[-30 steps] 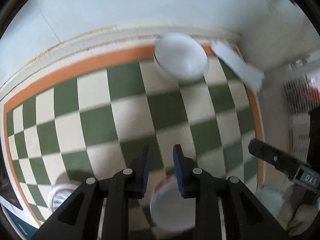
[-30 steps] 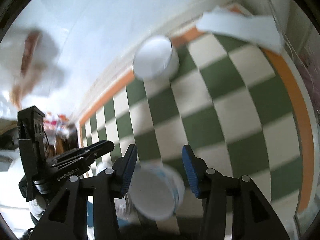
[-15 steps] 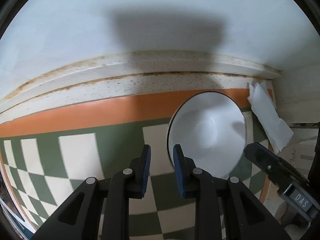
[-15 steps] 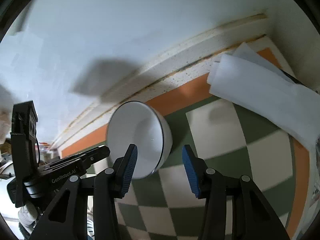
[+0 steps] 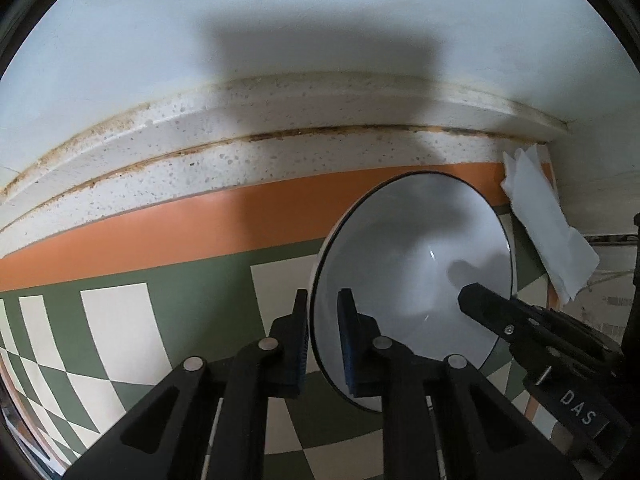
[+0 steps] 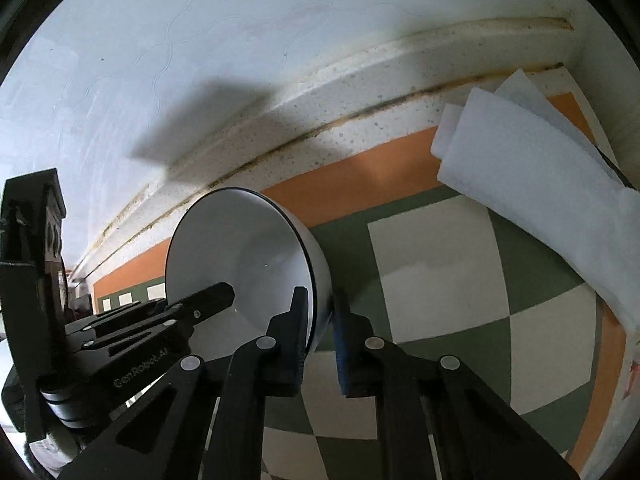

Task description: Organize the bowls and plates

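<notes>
Both of my tongs have dropped down onto the white bowl [image 5: 412, 264] since a second ago, when they still hung over open checkered cloth [image 5: 120, 320] with the bowl far off by the wall. Now my left gripper [image 5: 323, 340] points almost straight down and its jaws have just closed, one blue pad inside and one outside the bowl's near rim, pinching it. My right gripper [image 6: 322, 334] comes in at a steep slant from the other side; its jaws have just snapped in too and clamp the opposite rim, one finger inside, one against the outer wall. The bowl sits on the green-and-cream cloth right by its orange border [image 5: 200, 220], close to the speckled ledge [image 5: 240, 136] under the wall. A folded white paper [image 6: 540, 184] lies near, beyond the bowl toward the corner, not touching it.
</notes>
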`<state>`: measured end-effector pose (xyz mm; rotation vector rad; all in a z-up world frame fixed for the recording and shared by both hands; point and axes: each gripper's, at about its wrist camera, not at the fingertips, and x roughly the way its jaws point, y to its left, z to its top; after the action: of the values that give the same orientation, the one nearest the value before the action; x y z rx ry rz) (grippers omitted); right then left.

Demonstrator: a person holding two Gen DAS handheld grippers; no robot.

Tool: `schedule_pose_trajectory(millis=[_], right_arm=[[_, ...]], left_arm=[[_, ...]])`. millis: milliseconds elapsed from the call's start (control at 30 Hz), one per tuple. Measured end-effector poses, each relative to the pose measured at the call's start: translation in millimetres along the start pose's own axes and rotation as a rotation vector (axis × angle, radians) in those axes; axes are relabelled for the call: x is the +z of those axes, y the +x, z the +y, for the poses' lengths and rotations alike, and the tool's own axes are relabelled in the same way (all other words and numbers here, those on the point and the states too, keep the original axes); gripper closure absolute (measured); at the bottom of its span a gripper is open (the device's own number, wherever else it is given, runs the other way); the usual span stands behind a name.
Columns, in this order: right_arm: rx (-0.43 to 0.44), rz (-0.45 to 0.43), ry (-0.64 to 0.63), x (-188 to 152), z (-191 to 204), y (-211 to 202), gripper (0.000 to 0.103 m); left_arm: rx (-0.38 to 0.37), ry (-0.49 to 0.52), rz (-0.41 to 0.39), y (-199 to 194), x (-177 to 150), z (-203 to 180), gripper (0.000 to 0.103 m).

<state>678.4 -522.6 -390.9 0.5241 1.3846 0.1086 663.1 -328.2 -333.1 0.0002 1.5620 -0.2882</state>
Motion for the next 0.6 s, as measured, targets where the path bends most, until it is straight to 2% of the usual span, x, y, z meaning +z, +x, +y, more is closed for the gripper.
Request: schedule_pose_trajectory(millis=[267,433,600], right_arm=[[0.007,-0.059,-0.012,-33.9,16.0,-42.8,0.090],[0.007,-0.101,-0.035,-63.5,29.1,-80.5,0.090],[0.004,-0.136,-0.053,-110.3,45.4,-110.8,0.090]], left_arm=[[-0.021,0.044,-0.063,-46.4,-21.5,-6.5,0.091],[-0.034,0.076,-0.112,-83.6,-50.8,-10.2,0.091],[-0.036,0.123,-0.144,-114.0,-93.7,-16.2,0.091]])
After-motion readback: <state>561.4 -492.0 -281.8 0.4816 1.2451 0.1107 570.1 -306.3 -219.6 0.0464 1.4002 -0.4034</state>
